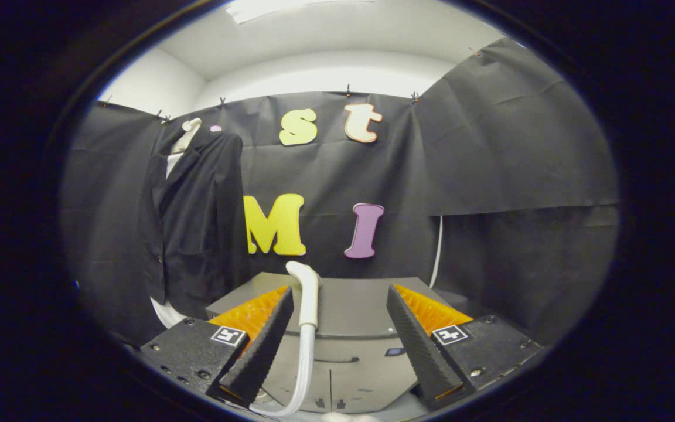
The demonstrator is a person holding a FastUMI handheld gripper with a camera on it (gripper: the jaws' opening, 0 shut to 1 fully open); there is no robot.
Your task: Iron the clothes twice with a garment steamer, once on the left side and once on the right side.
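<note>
Black cloth walls back a grey surface [349,305]. One dark jacket [197,223] hangs beyond the gripper [337,334], to its left. One white steamer hose [307,316] rises between the wide-open fingers, untouched.

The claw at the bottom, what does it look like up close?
The claw has two wedge-shaped fingers with ribbed, toothy faces, spread wide apart. Each finger sits on a boxy black block held with small screws. Each block carries a little square black-and-white sticker, like a puzzle code.
</note>
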